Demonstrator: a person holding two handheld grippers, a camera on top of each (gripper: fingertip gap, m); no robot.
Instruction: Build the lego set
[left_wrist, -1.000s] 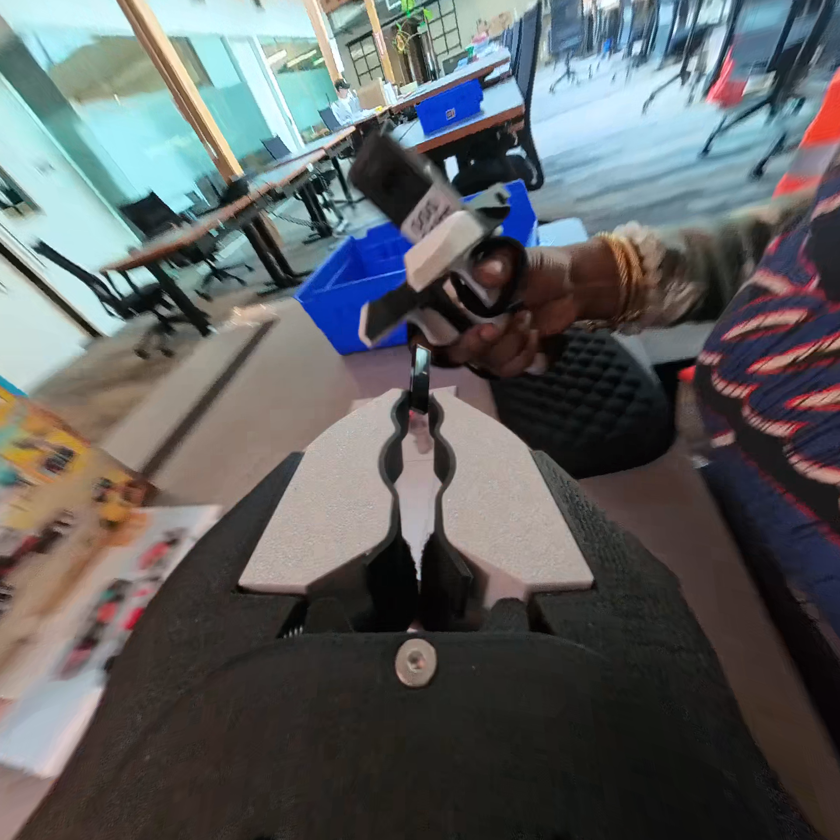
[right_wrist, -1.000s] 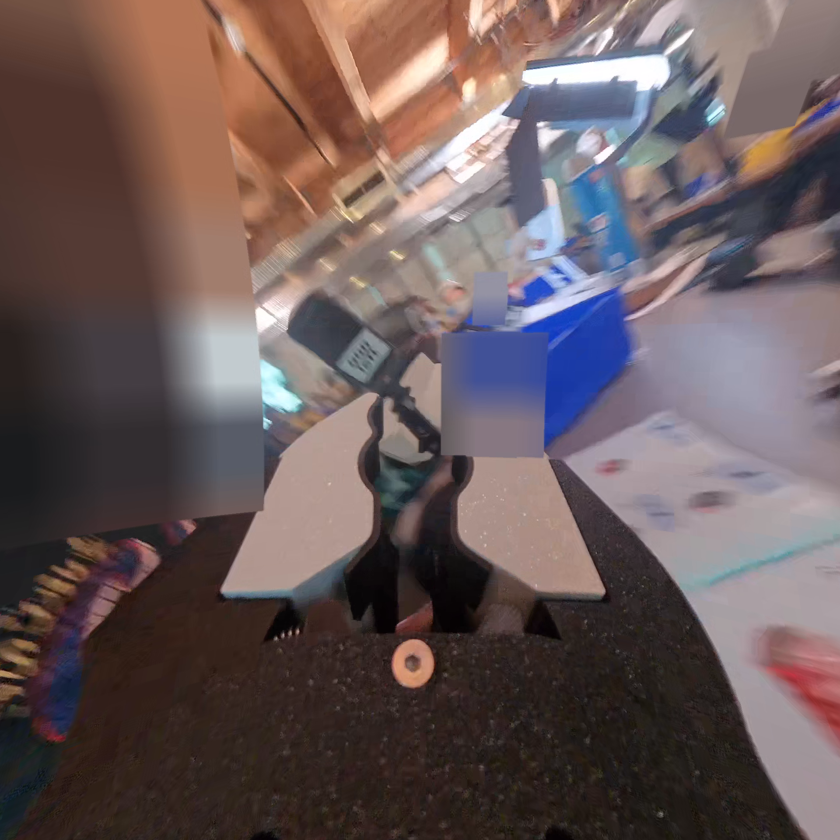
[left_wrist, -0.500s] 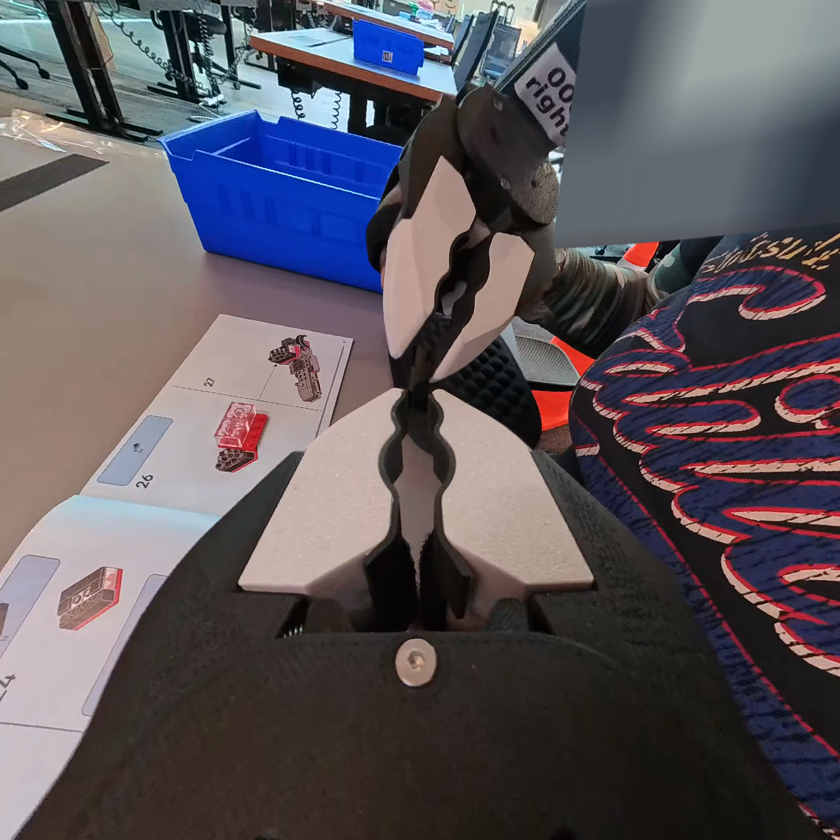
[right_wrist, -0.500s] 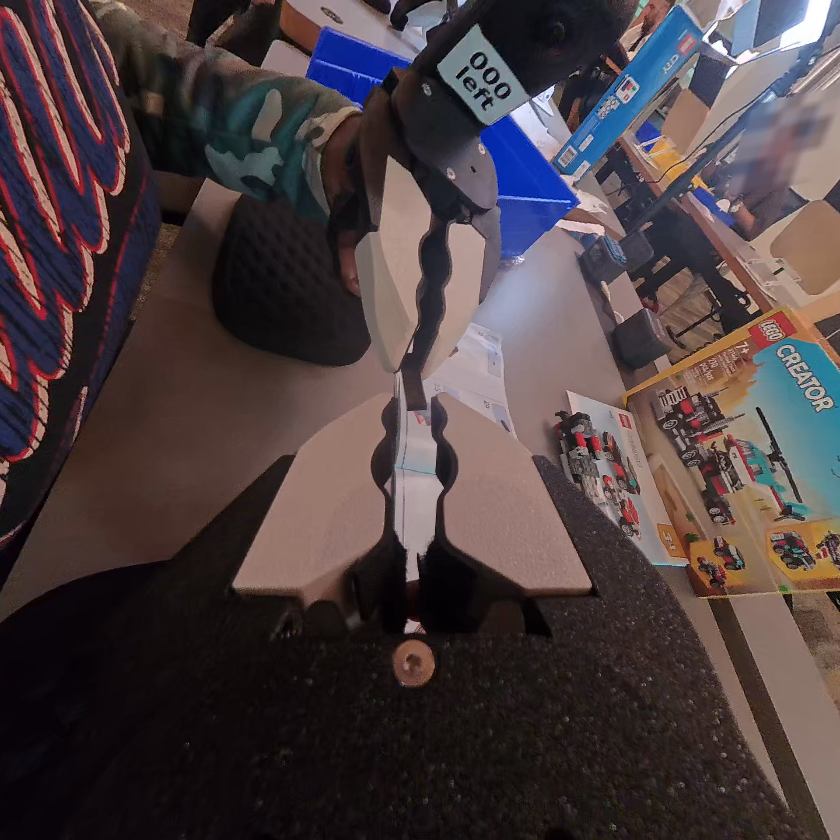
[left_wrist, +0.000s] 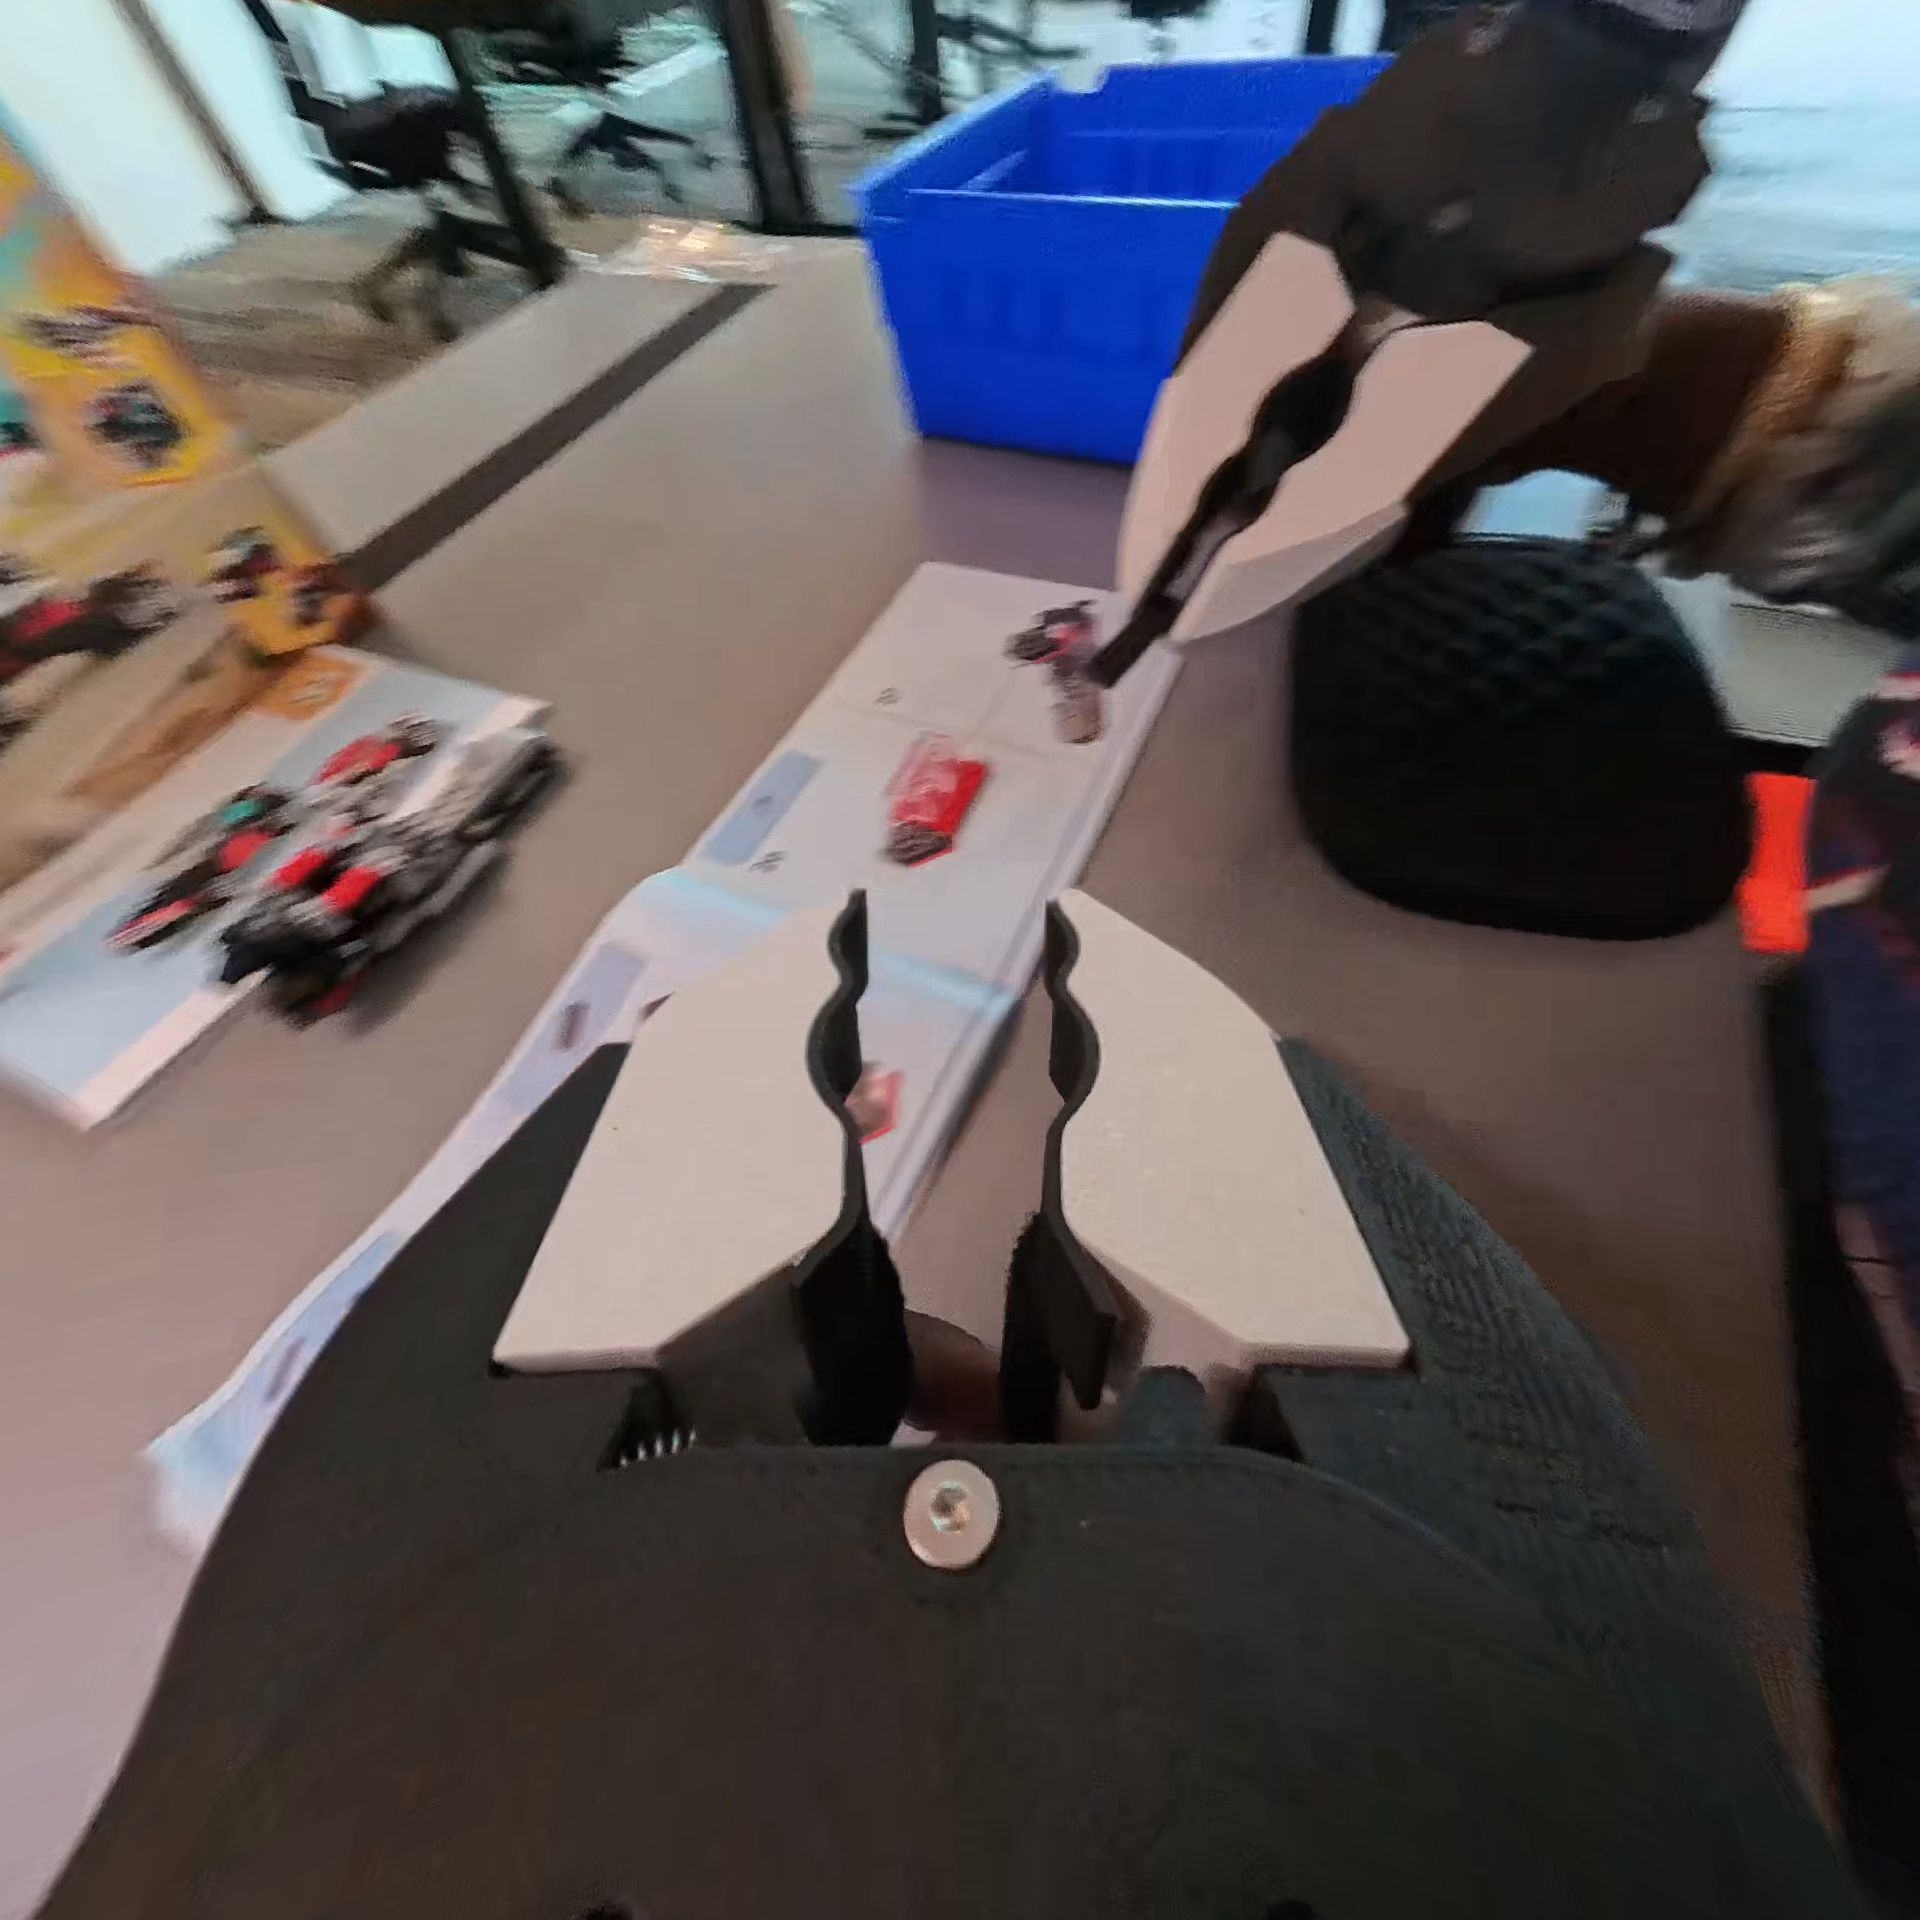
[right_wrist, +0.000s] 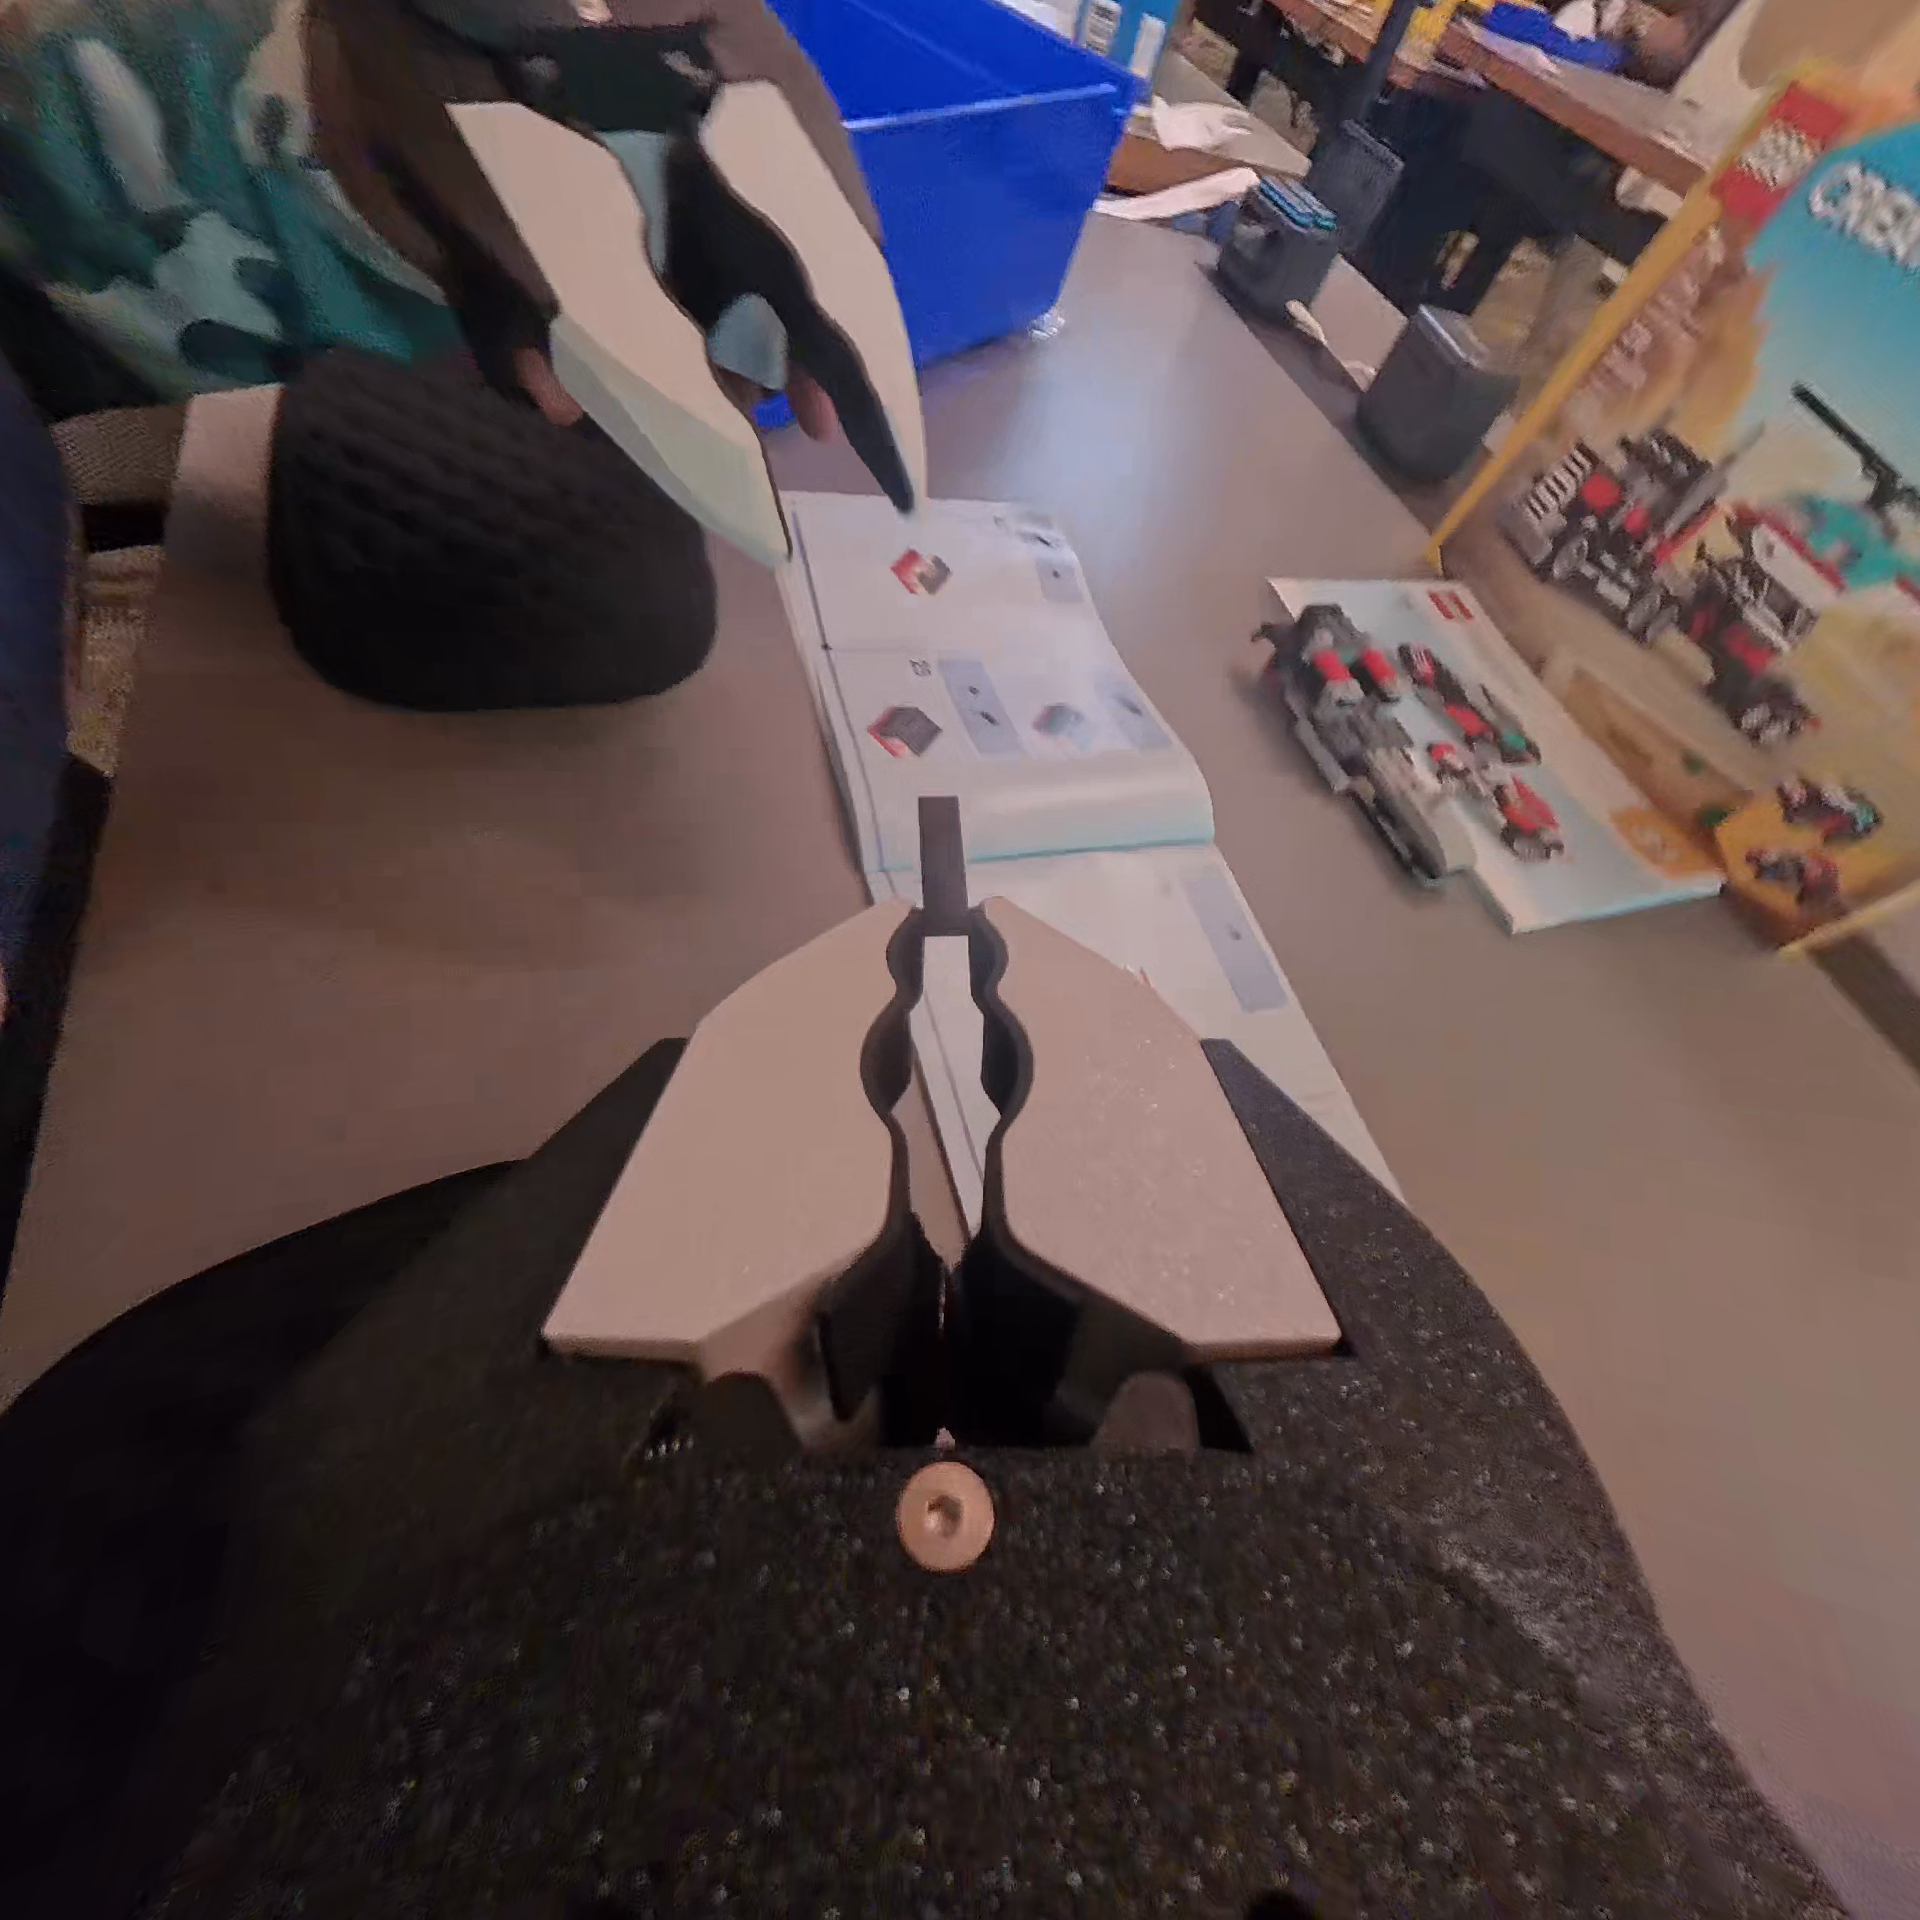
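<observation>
My right gripper (right_wrist: 943, 920) is shut on a thin dark lego piece (right_wrist: 940, 852) that sticks out past its fingertips, above the open instruction booklet (right_wrist: 997, 665). In the left wrist view the right gripper (left_wrist: 1143, 634) is at the upper right, with the dark piece (left_wrist: 1122, 649) at its tip. My left gripper (left_wrist: 956, 914) is open and empty over the booklet (left_wrist: 914, 727). It also shows open in the right wrist view (right_wrist: 842, 525), at the upper left. A partly built black, grey and red lego model (right_wrist: 1392, 727) lies on a second booklet; it also shows in the left wrist view (left_wrist: 343, 862).
A blue bin (left_wrist: 1039, 260) stands at the back of the table. A black quilted cushion (left_wrist: 1507, 727) sits beside the booklet. The lego box (right_wrist: 1714, 468) stands upright at the right, with small dark devices (right_wrist: 1434, 395) behind it. A person's sleeve (right_wrist: 208, 208) is close by. Tip to tip, the grippers are about 10 cm apart.
The dark piece passed from my left gripper to my right. The right pads shut on it, the left jaws opened, and the two grippers drew apart.
</observation>
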